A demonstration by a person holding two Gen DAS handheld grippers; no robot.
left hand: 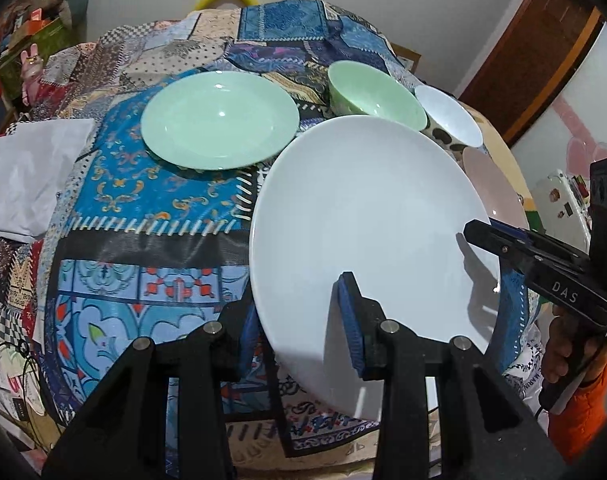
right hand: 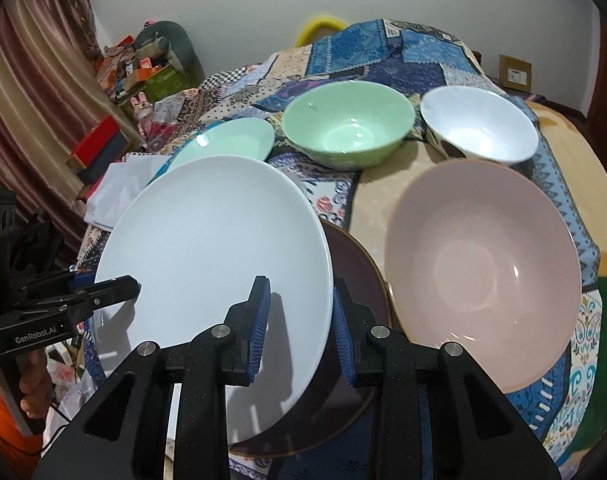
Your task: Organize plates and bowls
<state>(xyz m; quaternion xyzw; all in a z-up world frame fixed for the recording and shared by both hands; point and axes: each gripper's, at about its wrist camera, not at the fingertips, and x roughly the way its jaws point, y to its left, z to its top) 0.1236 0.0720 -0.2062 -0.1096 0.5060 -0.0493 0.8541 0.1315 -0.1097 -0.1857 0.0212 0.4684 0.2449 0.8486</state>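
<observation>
A large white plate (left hand: 367, 216) is held tilted above the table by both grippers, also seen in the right wrist view (right hand: 219, 248). My left gripper (left hand: 299, 320) straddles its near-left rim. My right gripper (right hand: 301, 328) straddles its right rim and shows in the left wrist view (left hand: 499, 240). A dark brown plate (right hand: 355, 280) lies under it. A green plate (left hand: 219, 120), green bowl (right hand: 347, 124), white bowl (right hand: 479, 124) and pink bowl (right hand: 483, 272) sit on the table.
The table carries a patchwork blue cloth (left hand: 151, 200). A folded white cloth (left hand: 31, 176) lies at the left edge. Boxes and clutter (right hand: 135, 72) stand beyond the table on the left. The table's right edge drops off near the pink bowl.
</observation>
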